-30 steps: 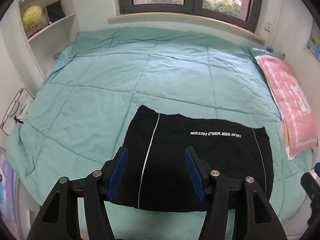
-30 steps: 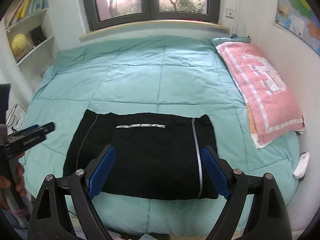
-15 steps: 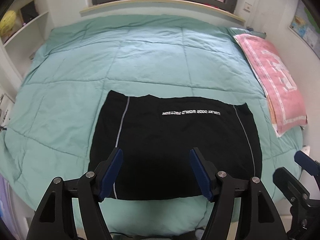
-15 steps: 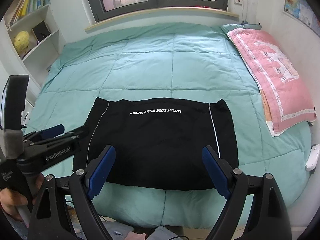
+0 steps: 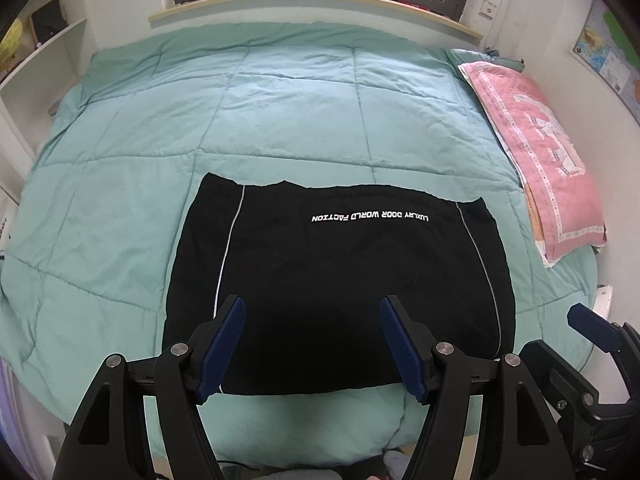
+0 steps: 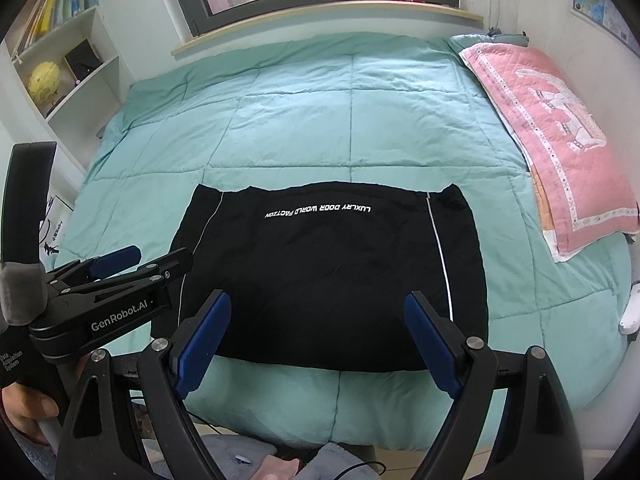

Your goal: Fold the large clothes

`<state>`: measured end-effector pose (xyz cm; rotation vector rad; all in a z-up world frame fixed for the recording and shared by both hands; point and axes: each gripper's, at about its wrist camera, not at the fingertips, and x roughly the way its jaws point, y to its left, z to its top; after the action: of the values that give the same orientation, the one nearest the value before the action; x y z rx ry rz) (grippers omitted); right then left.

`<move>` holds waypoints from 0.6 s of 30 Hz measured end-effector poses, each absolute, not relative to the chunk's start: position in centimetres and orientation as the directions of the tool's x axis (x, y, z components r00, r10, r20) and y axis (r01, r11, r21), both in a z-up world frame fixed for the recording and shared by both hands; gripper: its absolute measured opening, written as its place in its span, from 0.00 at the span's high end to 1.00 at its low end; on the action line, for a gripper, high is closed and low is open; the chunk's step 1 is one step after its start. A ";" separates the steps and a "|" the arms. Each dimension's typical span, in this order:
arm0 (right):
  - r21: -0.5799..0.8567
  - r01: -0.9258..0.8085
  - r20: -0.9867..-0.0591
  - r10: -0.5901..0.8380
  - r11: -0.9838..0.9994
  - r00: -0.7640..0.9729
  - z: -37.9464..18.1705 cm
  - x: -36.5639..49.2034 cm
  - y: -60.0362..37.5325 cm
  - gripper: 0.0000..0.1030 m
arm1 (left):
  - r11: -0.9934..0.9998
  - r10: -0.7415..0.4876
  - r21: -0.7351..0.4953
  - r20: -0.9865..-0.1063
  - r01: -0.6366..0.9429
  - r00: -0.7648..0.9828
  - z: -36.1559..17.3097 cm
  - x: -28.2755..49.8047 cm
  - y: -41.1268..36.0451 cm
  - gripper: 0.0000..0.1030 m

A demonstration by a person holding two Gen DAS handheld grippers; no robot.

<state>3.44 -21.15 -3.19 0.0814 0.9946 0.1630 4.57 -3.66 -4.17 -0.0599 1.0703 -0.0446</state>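
A black garment point(image 5: 340, 276) with white side stripes and white lettering lies folded in a flat rectangle on the near part of the bed; it also shows in the right wrist view point(image 6: 328, 268). My left gripper point(image 5: 313, 320) is open and empty, held above the garment's near edge. My right gripper point(image 6: 318, 318) is open and empty, also above the near edge. The left gripper shows at the left of the right wrist view point(image 6: 136, 268), beside the garment's left side.
A green quilt point(image 5: 280, 112) covers the bed. A pink pillow point(image 5: 536, 144) lies along the right side by the wall. White shelves point(image 6: 68, 64) stand at the left. A window sill point(image 5: 312, 4) runs behind the bed. A white object point(image 6: 632, 312) lies at the bed's right edge.
Both grippers have pulled back and up from the bed, so the garment sits more central in each view. The left gripper turned right. The garment has not moved.
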 end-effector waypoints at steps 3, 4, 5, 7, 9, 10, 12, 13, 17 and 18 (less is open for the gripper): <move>0.147 -0.106 -0.832 0.181 0.983 0.524 -3.5 3.5 -21.0 0.13 | 0.997 -0.068 -0.073 -0.876 0.008 0.477 -4.3 4.5 -3.7 0.31; 0.149 -0.108 -0.834 0.184 0.983 0.521 -3.6 3.5 -21.0 0.13 | 0.997 -0.068 -0.073 -0.876 0.008 0.477 -4.3 4.5 -3.8 0.31; 0.151 -0.110 -0.835 0.186 0.982 0.518 -3.7 3.6 -21.0 0.13 | 0.997 -0.069 -0.074 -0.876 0.008 0.477 -4.3 4.4 -3.8 0.31; 0.153 -0.113 -0.836 0.189 0.982 0.515 -3.7 3.6 -21.0 0.13 | 0.997 -0.067 -0.072 -0.876 0.008 0.478 -4.2 4.4 -3.9 0.31; 0.154 -0.117 -0.837 0.193 0.981 0.512 -3.8 3.7 -21.0 0.13 | 0.998 -0.064 -0.069 -0.878 0.006 0.475 -4.3 4.4 -3.9 0.31; 0.155 -0.118 -0.837 0.194 0.981 0.512 -3.8 3.7 -21.0 0.13 | 0.998 -0.060 -0.066 -0.879 0.005 0.473 -4.3 4.4 -4.0 0.31; 0.156 -0.121 -0.838 0.196 0.980 0.510 -3.9 3.7 -21.0 0.13 | 0.998 -0.058 -0.062 -0.881 0.008 0.469 -4.4 4.3 -4.2 0.31; 0.157 -0.121 -0.838 0.197 0.980 0.508 -3.9 3.7 -21.0 0.13 | 0.998 -0.059 -0.061 -0.882 0.011 0.468 -4.5 4.3 -4.3 0.31; 0.164 -0.119 -0.843 0.202 0.979 0.498 -4.1 3.8 -21.2 0.13 | 0.998 -0.065 -0.060 -0.883 0.024 0.465 -4.5 4.3 -4.7 0.31; 0.164 -0.120 -0.844 0.202 0.979 0.496 -4.2 3.8 -21.3 0.13 | 0.998 -0.066 -0.061 -0.882 0.026 0.466 -4.4 4.2 -4.8 0.31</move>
<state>3.83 -21.25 -4.17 0.0878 1.0335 0.1954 4.25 -4.75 -4.41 -0.0405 1.0844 -0.0563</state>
